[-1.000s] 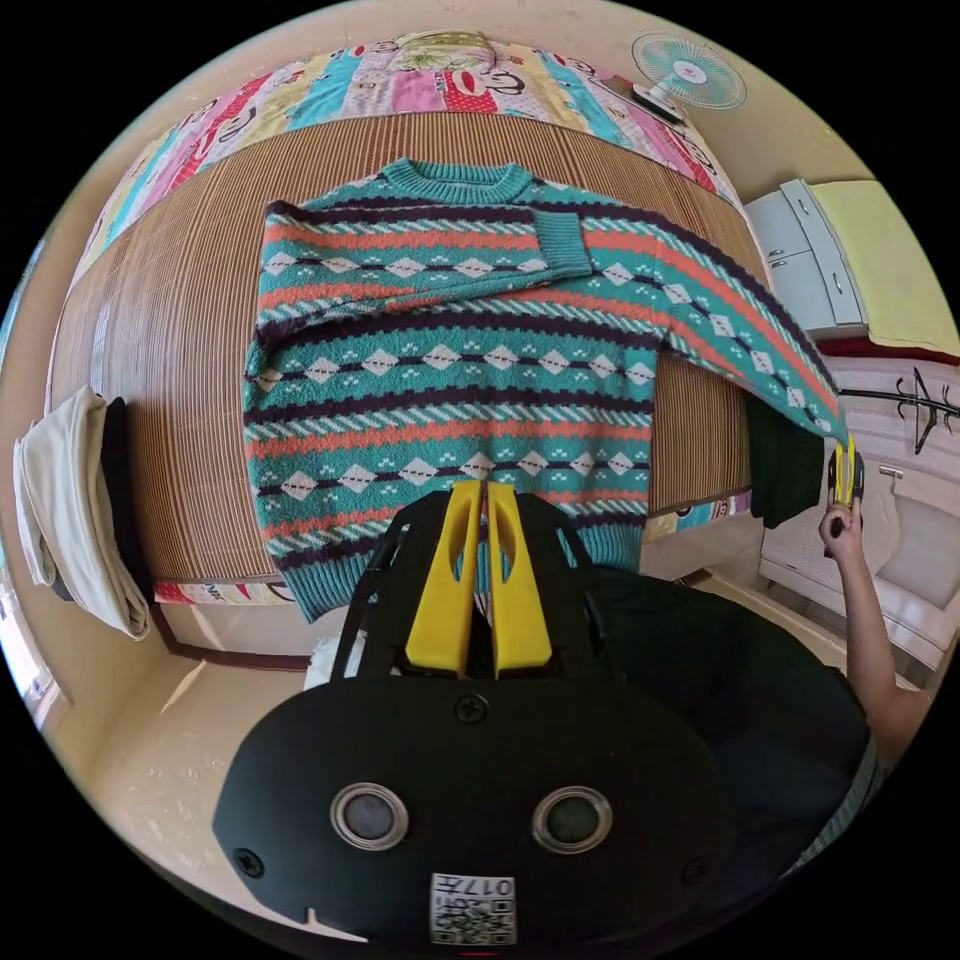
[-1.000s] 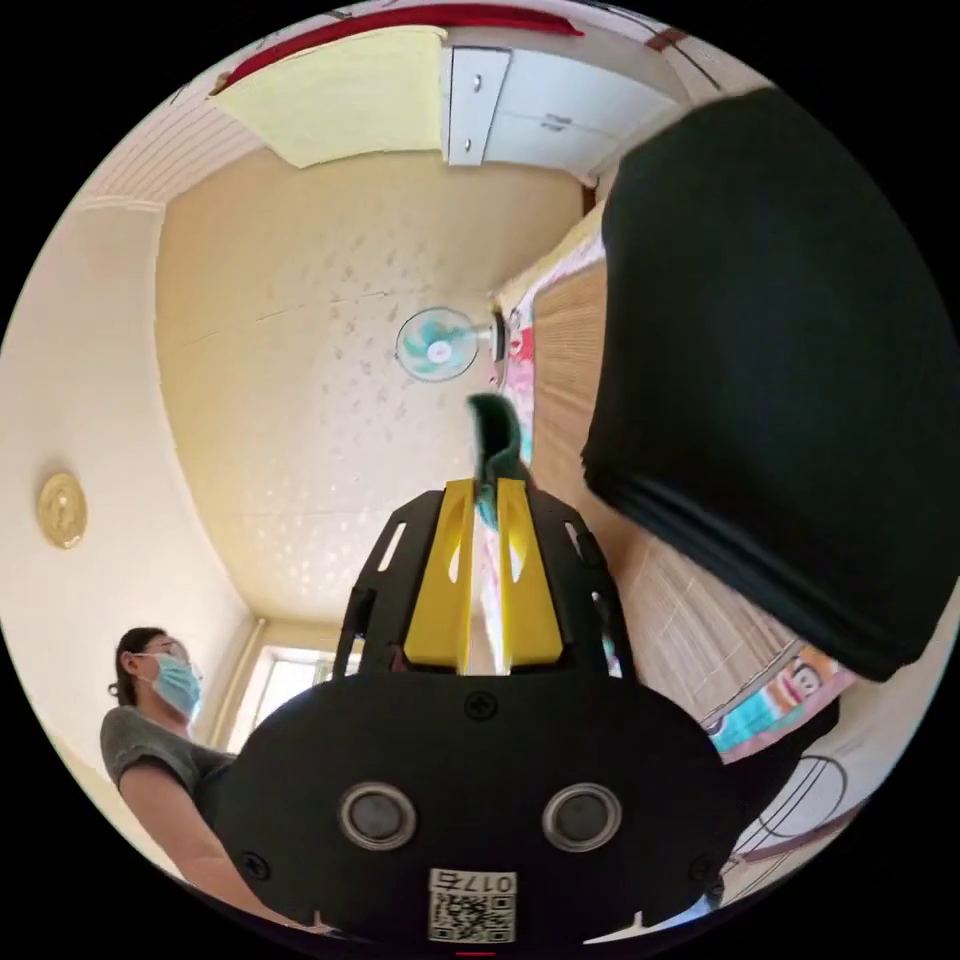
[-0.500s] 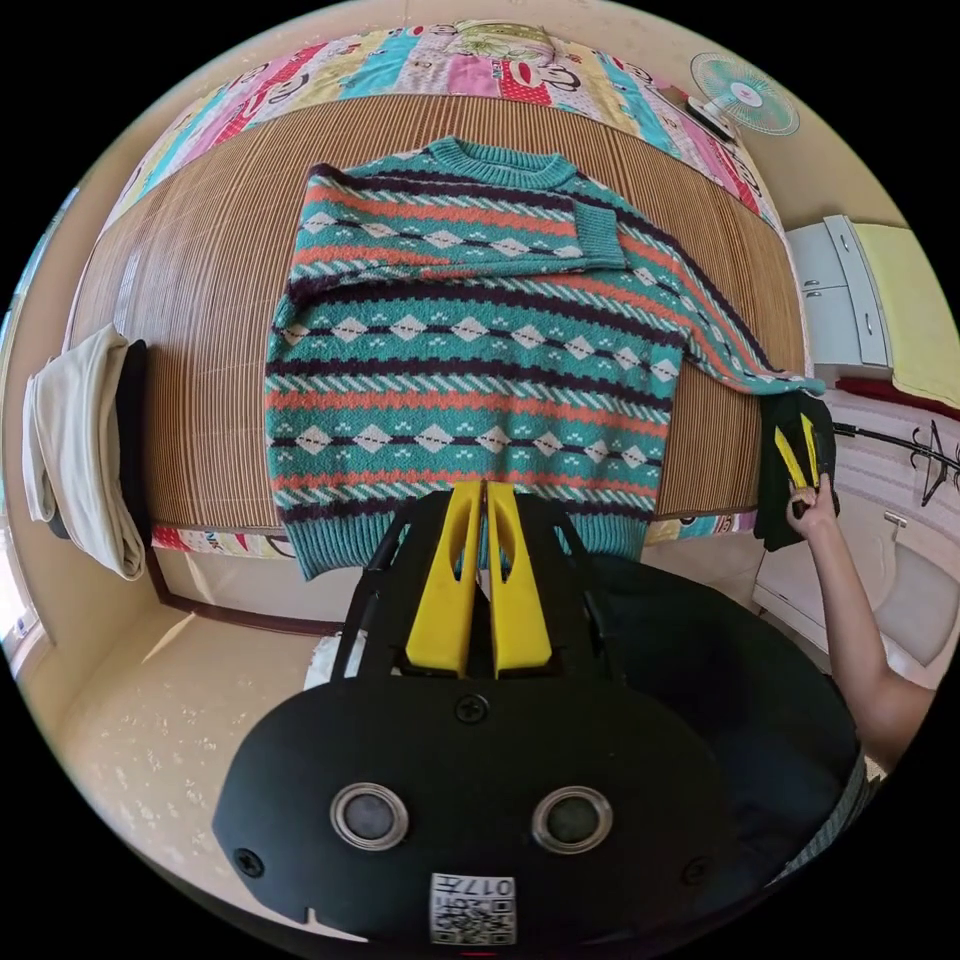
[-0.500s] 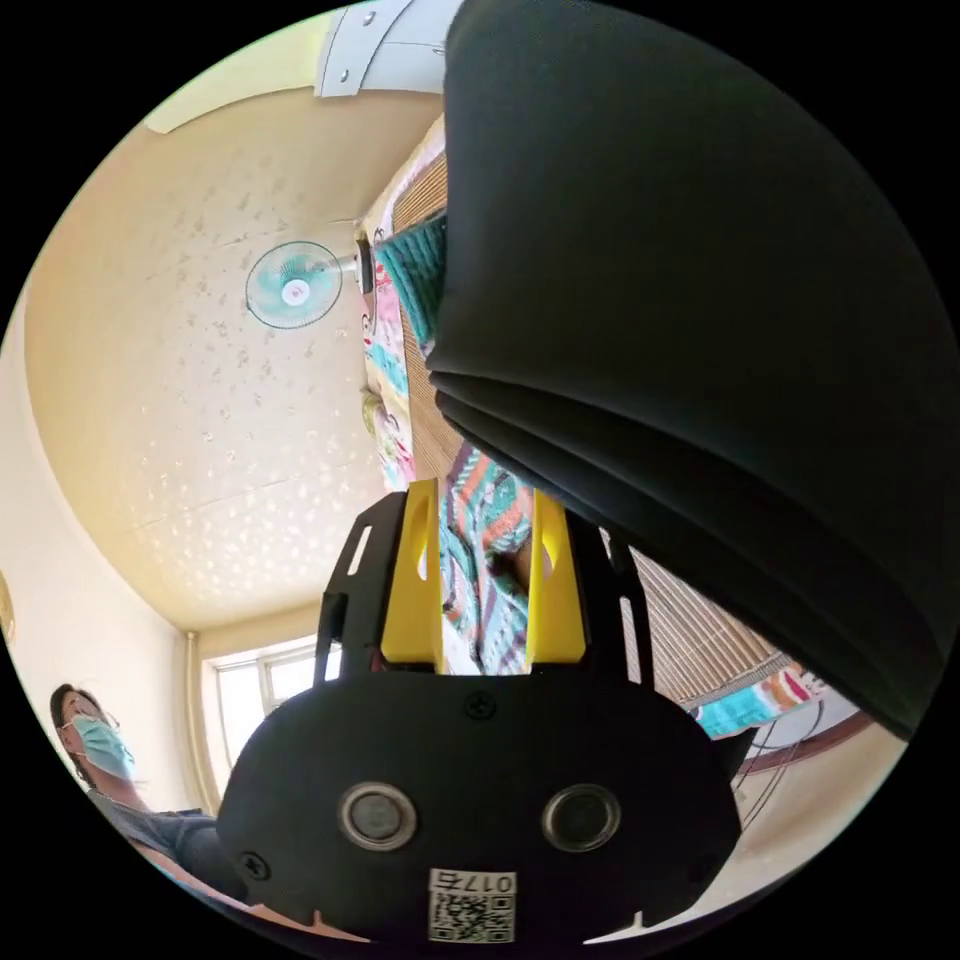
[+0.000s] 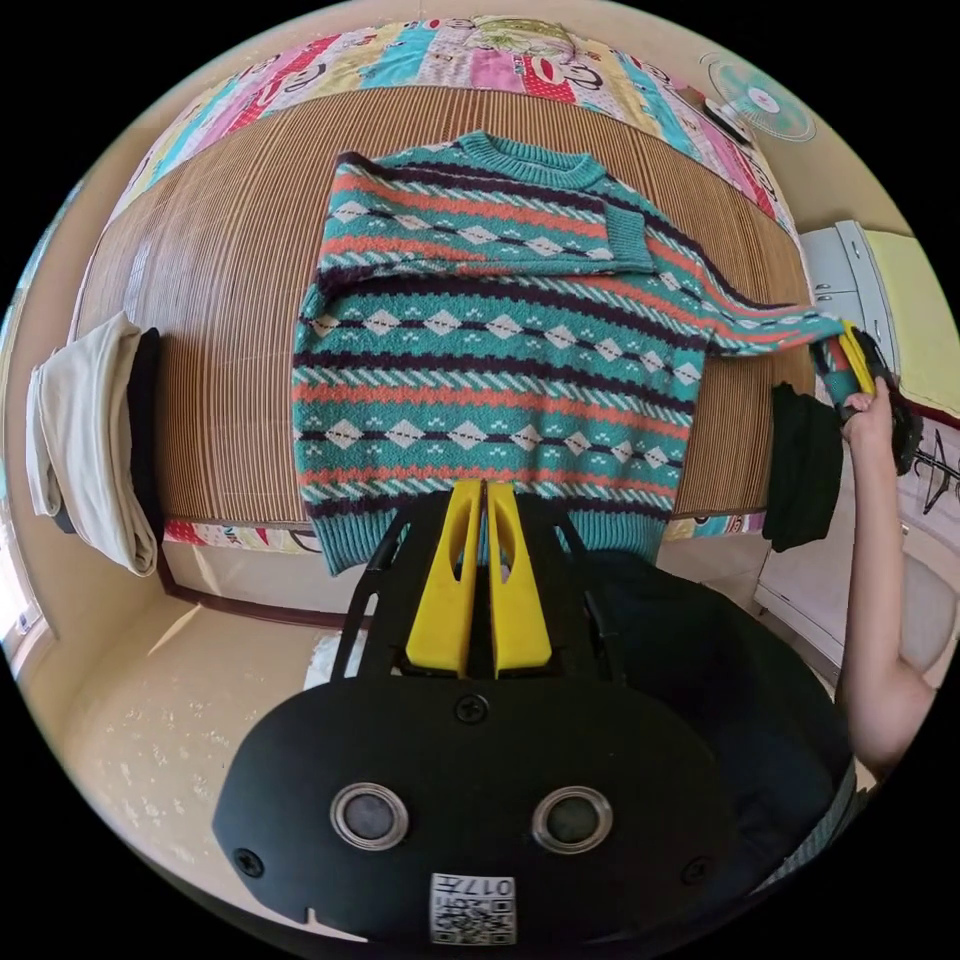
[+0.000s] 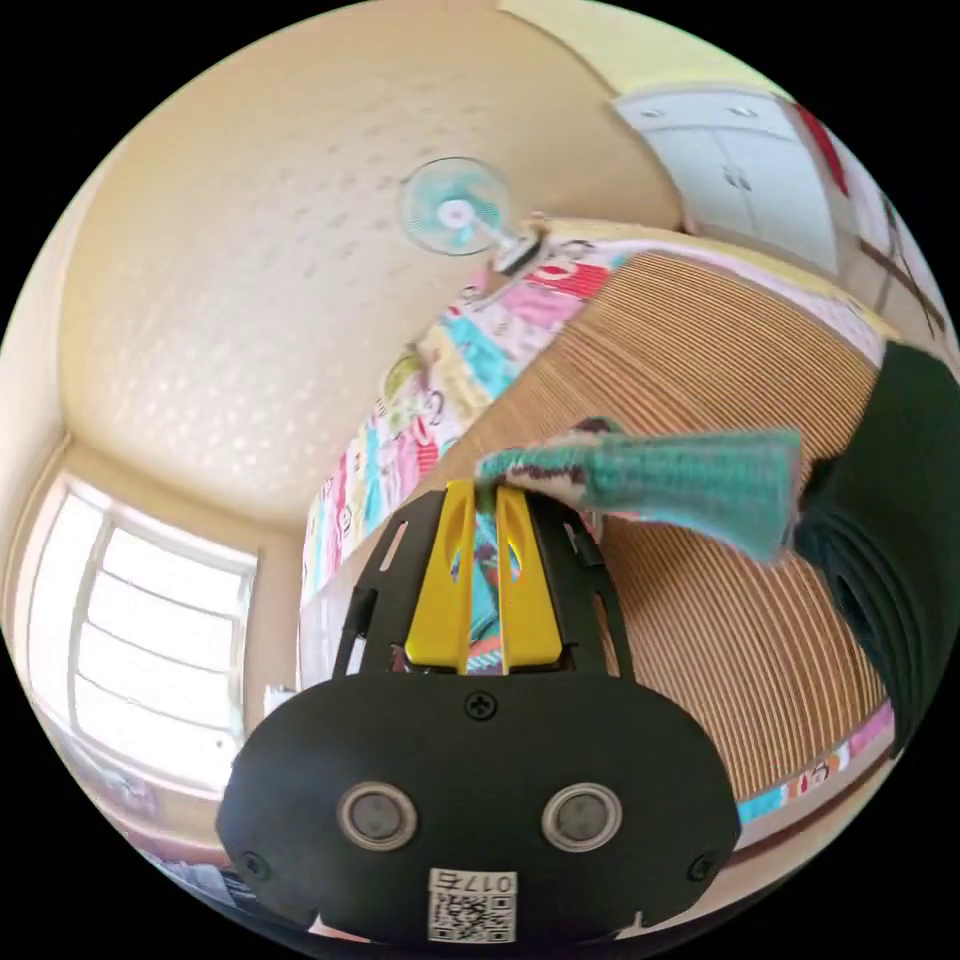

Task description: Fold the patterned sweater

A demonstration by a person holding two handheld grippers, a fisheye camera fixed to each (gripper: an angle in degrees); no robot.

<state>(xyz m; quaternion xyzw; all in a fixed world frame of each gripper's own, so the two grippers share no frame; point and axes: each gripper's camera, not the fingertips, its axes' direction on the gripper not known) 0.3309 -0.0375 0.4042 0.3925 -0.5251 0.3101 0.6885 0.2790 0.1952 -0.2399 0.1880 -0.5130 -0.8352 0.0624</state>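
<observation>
One sleeve done: you have the near sleeve already laid across the chest of the patterned sweater [image 5: 490, 340], its cuff ending near the far shoulder.
Step in hand: you hold the other sleeve [image 5: 760, 320] stretched out sideways, past the mat's edge.
Right gripper [image 6: 487, 500]: clenched on that sleeve's cuff [image 6: 690, 480].
Left gripper [image 5: 484, 500]: jaws together with nothing between them, hovering over the hem.
Sweater: flat, front up, on the slatted bamboo mat [image 5: 210, 330] over the bed.
Next move: I judge you should carry the cuff back across the chest and lay it flat.
Feel: chunky knit with ribbed cuffs and hem; likely to drape heavily.
Nearby: dark folded cloth [image 5: 800, 460] at the mat's edge.
</observation>
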